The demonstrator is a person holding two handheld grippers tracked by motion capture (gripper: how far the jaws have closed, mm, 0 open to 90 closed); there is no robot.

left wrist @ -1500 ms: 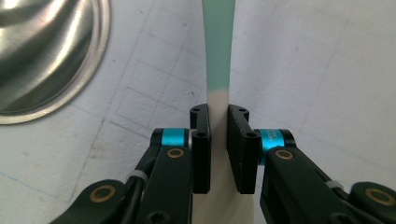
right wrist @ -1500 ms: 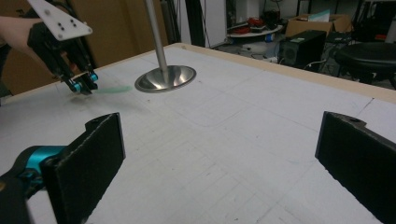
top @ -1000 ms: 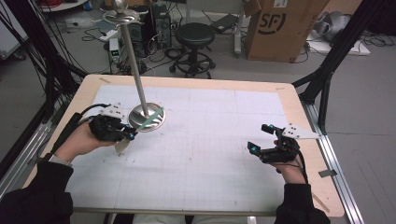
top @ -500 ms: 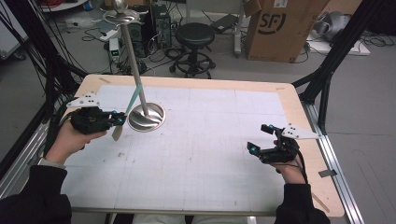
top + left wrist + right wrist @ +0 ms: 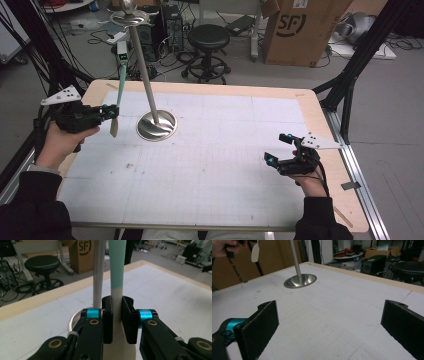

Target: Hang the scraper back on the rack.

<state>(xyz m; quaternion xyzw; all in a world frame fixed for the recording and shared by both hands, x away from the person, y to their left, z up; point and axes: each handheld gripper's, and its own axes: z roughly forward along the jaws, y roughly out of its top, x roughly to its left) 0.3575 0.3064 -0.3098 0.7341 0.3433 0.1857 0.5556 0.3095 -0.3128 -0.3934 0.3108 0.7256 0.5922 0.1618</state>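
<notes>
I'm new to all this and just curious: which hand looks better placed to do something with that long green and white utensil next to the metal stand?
Probably the left. The left gripper is shut on the utensil, holding it upright beside the stand. The right gripper rests open, far across the table.

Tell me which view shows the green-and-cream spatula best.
The high view: the whole spatula hangs upright from the left gripper. The left gripper view crops it to its clamped neck; the right gripper view catches its cream tip far off.
</notes>
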